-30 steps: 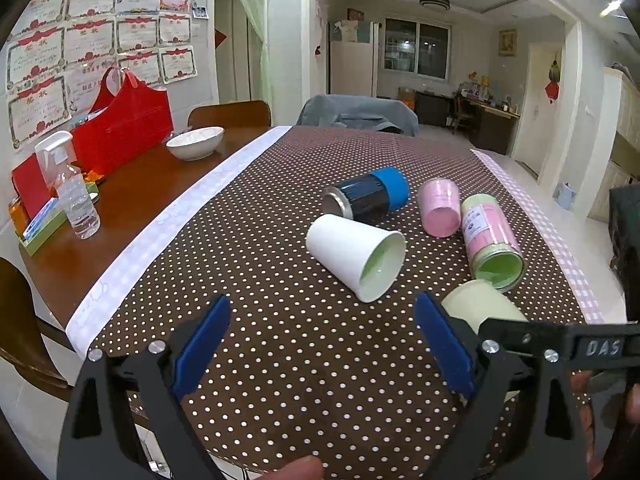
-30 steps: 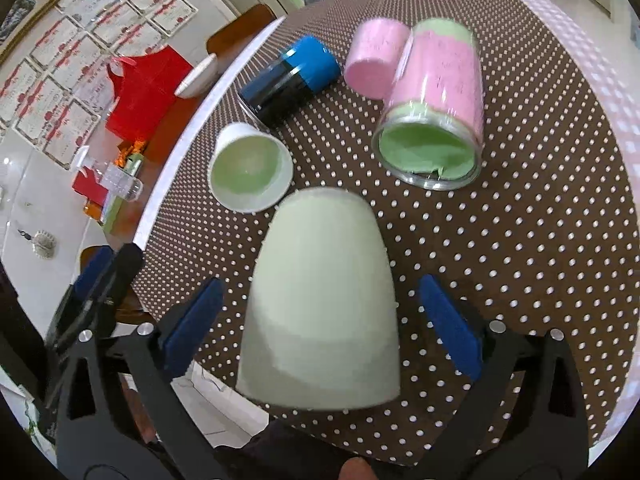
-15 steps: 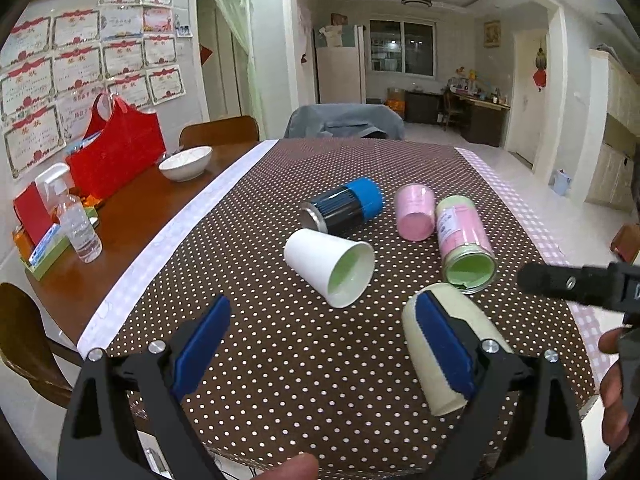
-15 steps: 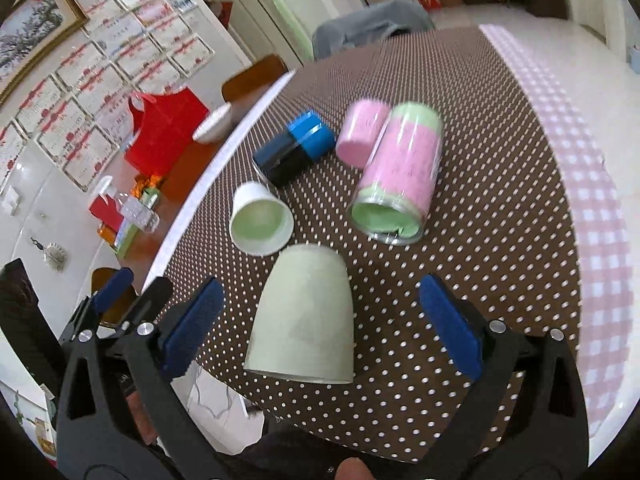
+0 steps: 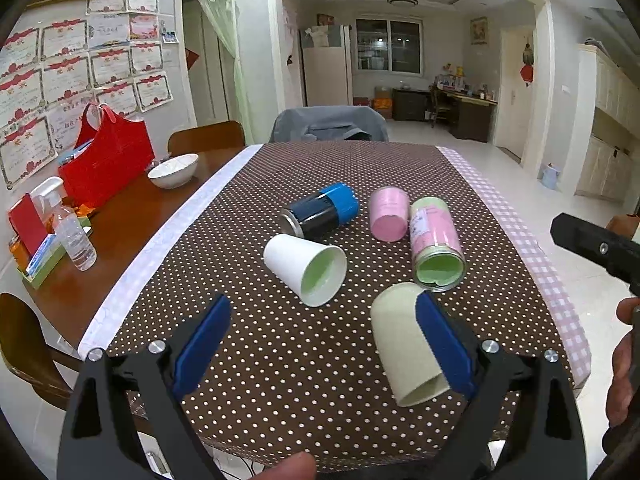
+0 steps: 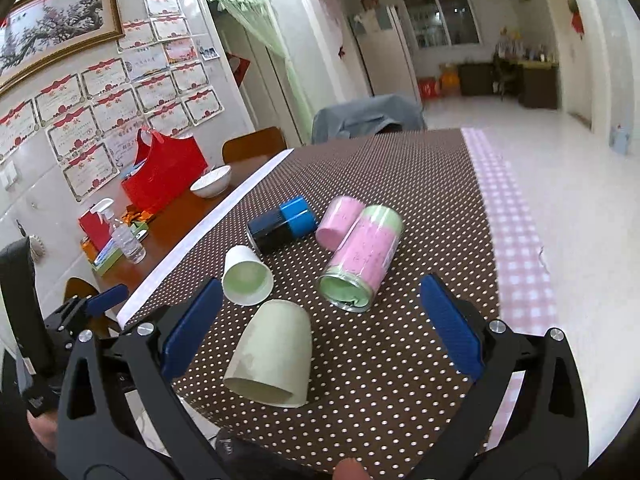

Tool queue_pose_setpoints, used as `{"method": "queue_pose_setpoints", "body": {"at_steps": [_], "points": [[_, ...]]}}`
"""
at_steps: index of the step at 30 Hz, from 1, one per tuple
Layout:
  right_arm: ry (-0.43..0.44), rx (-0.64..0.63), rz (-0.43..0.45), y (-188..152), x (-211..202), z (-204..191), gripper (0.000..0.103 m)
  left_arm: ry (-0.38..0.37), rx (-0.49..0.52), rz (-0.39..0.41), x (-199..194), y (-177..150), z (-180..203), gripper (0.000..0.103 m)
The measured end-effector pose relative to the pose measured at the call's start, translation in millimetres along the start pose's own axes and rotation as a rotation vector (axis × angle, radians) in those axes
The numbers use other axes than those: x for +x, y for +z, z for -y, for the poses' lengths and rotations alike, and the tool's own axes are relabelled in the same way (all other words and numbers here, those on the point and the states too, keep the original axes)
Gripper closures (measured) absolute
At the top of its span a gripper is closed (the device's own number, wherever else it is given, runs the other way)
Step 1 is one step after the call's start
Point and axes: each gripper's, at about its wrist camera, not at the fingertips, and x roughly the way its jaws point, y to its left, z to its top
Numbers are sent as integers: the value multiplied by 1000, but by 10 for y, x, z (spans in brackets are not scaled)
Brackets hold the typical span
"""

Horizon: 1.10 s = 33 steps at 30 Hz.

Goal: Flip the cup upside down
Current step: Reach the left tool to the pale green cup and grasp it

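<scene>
A pale green cup stands upside down, rim on the dotted tablecloth, near the table's front edge; it also shows in the left wrist view. My right gripper is open and empty, raised above and behind the cup. My left gripper is open and empty, with its right finger in front of the cup. A white cup with a green inside lies on its side beyond, also in the right wrist view.
A blue and black can, a pink cup and a pink and green jar lie on their sides mid-table. A bowl, red bag and spray bottle stand on the bare wood at left.
My right gripper has drawn back and up from the pale green cup, which stays upside down on the cloth. My left gripper has also risen and pulled back.
</scene>
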Motion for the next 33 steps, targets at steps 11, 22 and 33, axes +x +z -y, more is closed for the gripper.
{"method": "queue_pose_setpoints", "body": {"at_steps": [11, 22, 33], "points": [[-28, 0, -6, -87, -44, 77, 6, -107, -29, -96, 63, 16, 70, 11], [-40, 25, -22, -120, -45, 243, 6, -204, -80, -280, 397, 66, 231, 11], [-41, 63, -45, -155, 16, 404, 6, -232, -144, -492, 978, 95, 341, 11]]}}
